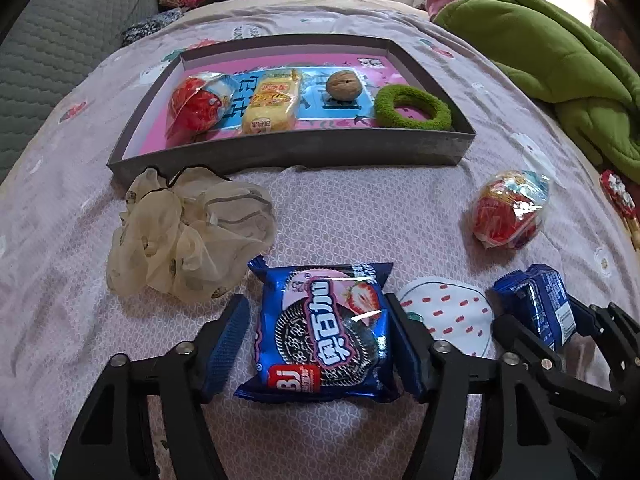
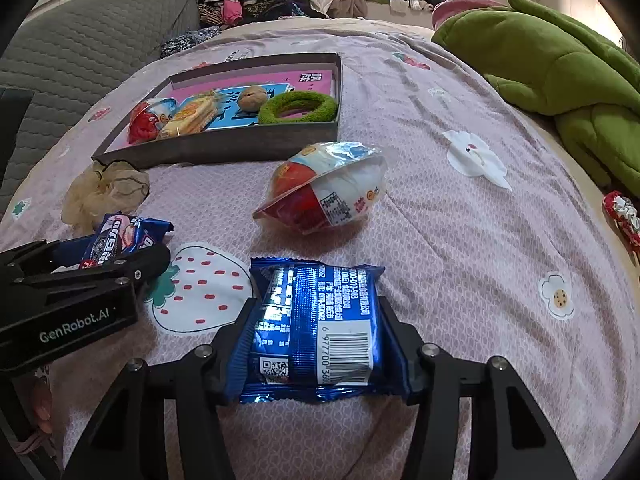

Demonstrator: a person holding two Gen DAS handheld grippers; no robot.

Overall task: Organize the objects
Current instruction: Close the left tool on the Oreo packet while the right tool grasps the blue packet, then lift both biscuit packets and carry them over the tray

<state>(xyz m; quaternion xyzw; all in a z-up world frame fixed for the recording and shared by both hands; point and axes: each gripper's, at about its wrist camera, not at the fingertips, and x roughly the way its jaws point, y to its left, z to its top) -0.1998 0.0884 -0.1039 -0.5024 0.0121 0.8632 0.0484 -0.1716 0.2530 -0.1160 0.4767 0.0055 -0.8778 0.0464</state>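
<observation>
A blue strawberry-cookie pack (image 1: 320, 332) lies face up on the bed between the fingers of my left gripper (image 1: 316, 304). The right pad touches it, and a sliver of sheet shows at the left pad, so the jaws stand open. A second blue cookie pack (image 2: 316, 320) lies barcode up, with my right gripper (image 2: 316, 308) shut on its two side edges. The grey tray (image 1: 280, 152) beyond holds a red egg-shaped snack (image 1: 200, 106), a yellow biscuit pack (image 1: 272, 102), a walnut (image 1: 343, 85) and a green scrunchie (image 1: 414, 106).
A beige chiffon scrunchie (image 1: 188, 232) lies just before the tray's near left corner. Another red egg-shaped snack (image 2: 328, 188) rests on the sheet right of the tray. A green blanket (image 2: 560, 64) is heaped at the right, with a grey quilted cushion (image 2: 80, 48) at the left.
</observation>
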